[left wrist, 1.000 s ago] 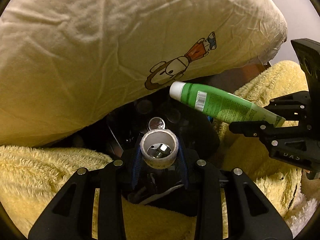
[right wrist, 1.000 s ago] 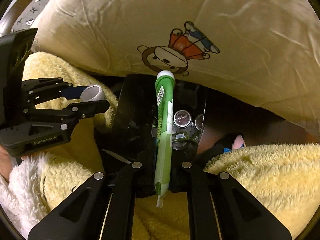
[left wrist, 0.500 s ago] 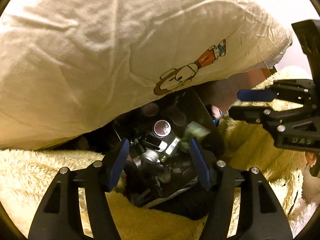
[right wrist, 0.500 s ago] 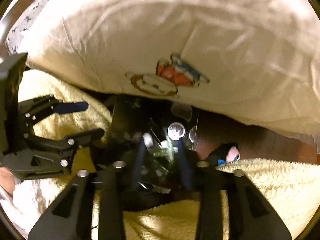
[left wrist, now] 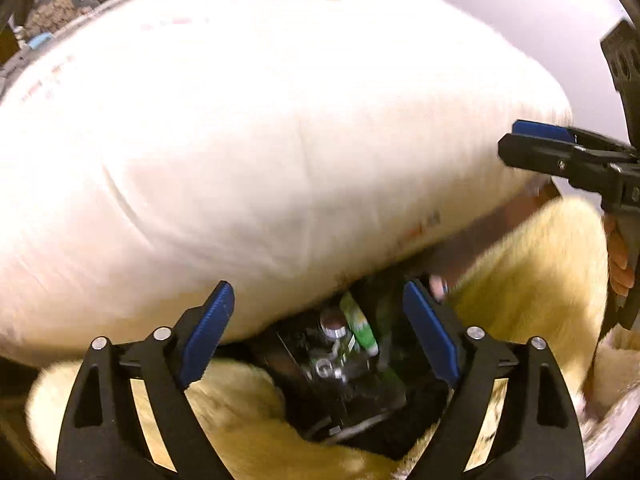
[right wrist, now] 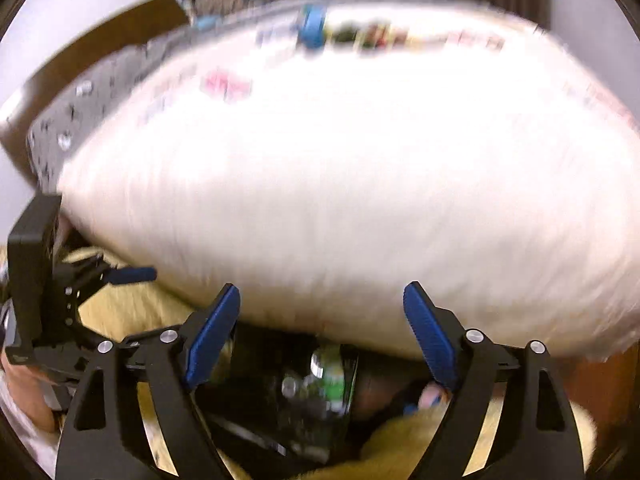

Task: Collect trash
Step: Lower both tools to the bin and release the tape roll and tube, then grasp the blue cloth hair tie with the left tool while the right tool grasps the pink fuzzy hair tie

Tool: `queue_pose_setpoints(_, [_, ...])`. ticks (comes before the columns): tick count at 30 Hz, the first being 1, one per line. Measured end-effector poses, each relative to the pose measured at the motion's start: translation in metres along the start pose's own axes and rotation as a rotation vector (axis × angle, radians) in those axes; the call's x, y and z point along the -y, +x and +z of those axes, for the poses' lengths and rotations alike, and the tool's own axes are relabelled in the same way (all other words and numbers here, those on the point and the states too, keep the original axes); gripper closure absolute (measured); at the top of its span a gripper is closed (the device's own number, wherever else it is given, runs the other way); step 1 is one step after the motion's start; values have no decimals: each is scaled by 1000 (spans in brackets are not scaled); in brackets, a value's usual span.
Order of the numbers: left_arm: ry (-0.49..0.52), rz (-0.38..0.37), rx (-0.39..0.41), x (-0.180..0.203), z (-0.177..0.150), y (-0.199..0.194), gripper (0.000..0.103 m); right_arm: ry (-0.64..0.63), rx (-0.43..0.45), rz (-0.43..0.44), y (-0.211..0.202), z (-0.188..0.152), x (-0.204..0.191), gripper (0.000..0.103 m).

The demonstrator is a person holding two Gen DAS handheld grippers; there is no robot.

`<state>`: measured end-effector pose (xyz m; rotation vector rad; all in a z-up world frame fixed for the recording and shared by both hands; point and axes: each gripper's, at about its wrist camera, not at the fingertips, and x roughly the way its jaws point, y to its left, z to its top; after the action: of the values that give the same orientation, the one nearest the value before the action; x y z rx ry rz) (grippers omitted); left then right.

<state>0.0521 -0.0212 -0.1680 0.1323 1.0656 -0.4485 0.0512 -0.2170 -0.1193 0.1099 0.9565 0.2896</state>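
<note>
A black trash bin (left wrist: 352,396) sits low between the yellow blanket folds, holding the green tube (left wrist: 359,326), a metal-capped item (left wrist: 330,326) and other trash. It also shows in the right wrist view (right wrist: 256,400), where the green tube (right wrist: 334,386) is blurred. My left gripper (left wrist: 318,332) is open and empty above the bin. My right gripper (right wrist: 322,332) is open and empty, also above the bin. Each gripper shows in the other's view: the right one (left wrist: 560,152) at right, the left one (right wrist: 96,280) at left.
A big cream pillow (left wrist: 256,152) fills the upper view and overhangs the bin. A fluffy yellow blanket (left wrist: 532,264) surrounds the bin. A headboard and shelf with small items (right wrist: 312,28) lie behind. Both views are motion-blurred.
Both grippers opened: the cardboard roll and the green tube dropped into the bin. Both grippers then lifted and pulled back, jaws opening wider.
</note>
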Motion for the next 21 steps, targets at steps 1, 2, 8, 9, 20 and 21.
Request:
queue_pose_setpoints(1, [-5,6,15,-1,7,-3,19,2,20,-7,-3,8,3,18])
queue_pose_setpoints(2, [-15,-2,27,-5,15,-7,19,6,38,-18,-3,17,5,18])
queue_pose_setpoints(8, [17,29,129,-11,59,-33,19,32,80,-35,11,72,17,18])
queue_pose_setpoints(9, [27,46,151,-12,69,-38,19,28,86,-45,14,80,20,18])
queue_pose_setpoints(20, [-8,160,297,-48,167,-36,19,48,95,-73,76,172,30,23])
queue_pose_setpoints(21, [-11,165,301,-50,177,-29,20,57,89,-68,83,177,32,30])
